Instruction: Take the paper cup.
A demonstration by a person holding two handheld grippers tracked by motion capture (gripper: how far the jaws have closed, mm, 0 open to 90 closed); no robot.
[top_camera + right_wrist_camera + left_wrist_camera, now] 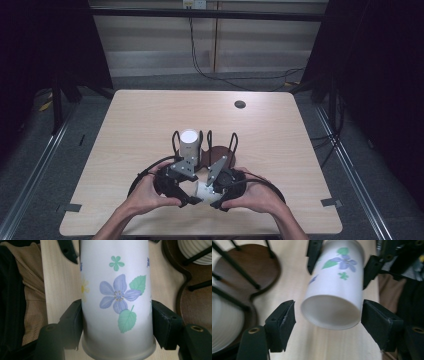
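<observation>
A white cup with blue flowers and green leaves (115, 277) lies level above the table, and my right gripper (116, 315) is shut on its body near the base. In the high view the cup (202, 191) shows as a white patch between my two hands. My left gripper (327, 315) faces the cup's open mouth (332, 312). Its jaws stand on either side of the rim: the right pad (372, 320) sits at the rim, and the left pad (287, 320) is a small gap away from it. The right gripper's fingers (312, 255) show farther back on the cup.
A dark wooden cup rack (216, 152) with black wire hoops stands just behind my hands. A white ribbed cup (189, 142) sits upright in its left place. A round grommet (240, 104) lies at the far right of the table (150, 115).
</observation>
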